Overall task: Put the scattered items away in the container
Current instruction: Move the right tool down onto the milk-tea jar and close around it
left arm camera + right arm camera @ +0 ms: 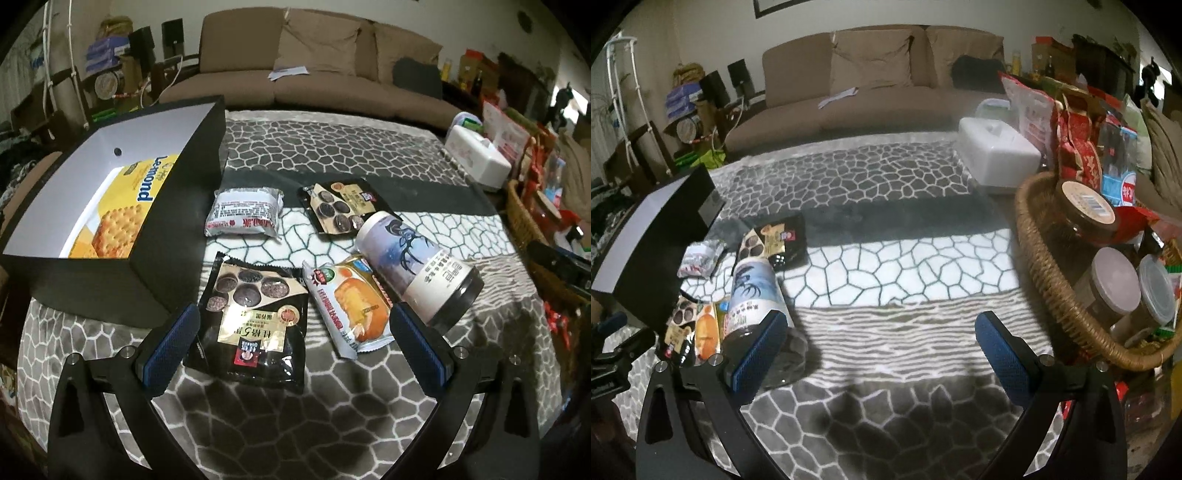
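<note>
at the upper left of the left wrist view, the black box [173,236] with a white inside stands open on the counter [332,147], and its near wall hides the lower part of the yellow lemond cracker box [118,218] lying in it. the box's left corner is cut off by the frame edge. in the right wrist view the same black box [661,251] sits at the left edge, its inside not visible.

right of the box, in the middle of the left wrist view, lie a silver-white wrapped snack [243,212], a small black cookie pack [341,208], a larger black cookie pack [255,317], a cake packet [351,302] and a cylindrical jar [417,266] on its side with a dark cap and an antler print. the jar rests over the cake packet's right edge and just touches the small cookie pack's corner. print on all wrappers is too small to read.

in the right wrist view the jar [757,295] is partly hidden behind the left finger, and the packs beside it are cramped and blurred. a wicker basket [1045,277] full of jars and red bags crowds the right side; a white tissue box [997,147] sits behind it, a brown sofa [871,81] beyond.

the left gripper [293,325] hovers with jaws spread wide on either side of the larger cookie pack, gripping nothing. the right gripper [881,332] is likewise spread wide over bare patterned cloth, empty.
</note>
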Tool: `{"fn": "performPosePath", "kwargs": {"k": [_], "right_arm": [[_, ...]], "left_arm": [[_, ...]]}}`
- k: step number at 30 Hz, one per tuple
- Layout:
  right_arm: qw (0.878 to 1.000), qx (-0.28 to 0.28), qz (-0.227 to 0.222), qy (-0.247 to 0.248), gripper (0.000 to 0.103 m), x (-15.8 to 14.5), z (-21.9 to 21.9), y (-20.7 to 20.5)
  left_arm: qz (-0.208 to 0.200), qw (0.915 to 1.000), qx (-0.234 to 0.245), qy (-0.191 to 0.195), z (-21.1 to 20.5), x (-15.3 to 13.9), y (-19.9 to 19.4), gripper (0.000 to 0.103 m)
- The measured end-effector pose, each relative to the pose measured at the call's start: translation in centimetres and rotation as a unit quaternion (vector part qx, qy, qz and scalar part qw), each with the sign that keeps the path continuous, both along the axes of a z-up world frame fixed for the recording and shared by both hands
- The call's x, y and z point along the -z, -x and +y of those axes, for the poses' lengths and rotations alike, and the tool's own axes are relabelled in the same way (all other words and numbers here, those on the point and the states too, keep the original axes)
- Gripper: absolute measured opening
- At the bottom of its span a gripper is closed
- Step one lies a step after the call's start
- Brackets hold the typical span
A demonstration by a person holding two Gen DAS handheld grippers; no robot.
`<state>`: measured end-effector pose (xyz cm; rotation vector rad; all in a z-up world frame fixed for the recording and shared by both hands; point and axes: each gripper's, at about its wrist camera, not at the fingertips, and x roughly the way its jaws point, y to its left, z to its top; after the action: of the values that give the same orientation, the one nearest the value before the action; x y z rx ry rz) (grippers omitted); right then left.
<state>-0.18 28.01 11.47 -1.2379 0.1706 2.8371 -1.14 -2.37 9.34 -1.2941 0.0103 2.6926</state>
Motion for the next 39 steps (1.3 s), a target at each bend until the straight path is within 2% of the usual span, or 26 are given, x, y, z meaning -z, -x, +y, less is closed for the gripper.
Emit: {"fn": "performPosePath", "kwargs": {"k": [6, 11, 16, 19, 21, 24, 34, 35, 38, 39], "right_arm": [[1.0, -0.002, 0.001, -0.001, 0.103, 0.1, -0.4, 0.0], [1.0, -0.009, -0.006, 0.011, 0.103, 0.6, -0.7, 0.3], [0.997, -0.056, -0.007, 0.051, 0.103, 0.9, -1.6, 0.9], [0.992, -0.101, -0.026, 0.068, 0.103, 1.7, -2.8, 2.0], [0.99, -0.111, -0.035, 0.078, 0.103, 2.2, -3.3, 2.4], [0.985, -0.127, -0.051, 0.104, 0.103, 3.2, -4.3, 3.4], [0.977, -0.156, -0.119, 0.08, 0.103, 7.5, -8.0, 5.5], [0.978, -0.157, -0.116, 0.07, 0.103, 7.6, -8.1, 5.3], [0.979, -0.164, -0.108, 0.058, 0.086, 7.5, -8.5, 5.0], [0.978, -0.165, -0.111, 0.056, 0.086, 7.5, -8.5, 5.0]], "left_arm": [[-0.007, 0.9999, -0.007, -0.008, -1.0, 0.7, -0.4, 0.103], [-0.009, 0.9992, -0.018, -0.035, -2.3, 1.2, -1.2, 0.103], [-0.007, 0.9988, -0.007, -0.047, -3.6, 1.6, -1.8, 0.103], [-0.011, 0.9988, 0.001, -0.047, -4.4, 2.2, -2.1, 0.103], [-0.02, 0.9991, -0.001, -0.037, -4.8, 3.1, -2.1, 0.103], [-0.037, 0.9985, -0.01, -0.04, -5.4, 4.2, -1.9, 0.103], [-0.059, 0.9971, -0.006, -0.049, -5.3, 5.5, -1.3, 0.103], [-0.062, 0.9967, -0.009, -0.051, -5.3, 5.7, -1.2, 0.103], [-0.07, 0.9959, -0.021, -0.053, -5.6, 6.2, -0.9, 0.103], [-0.072, 0.9959, -0.024, -0.051, -5.6, 6.3, -0.8, 0.103]]}}
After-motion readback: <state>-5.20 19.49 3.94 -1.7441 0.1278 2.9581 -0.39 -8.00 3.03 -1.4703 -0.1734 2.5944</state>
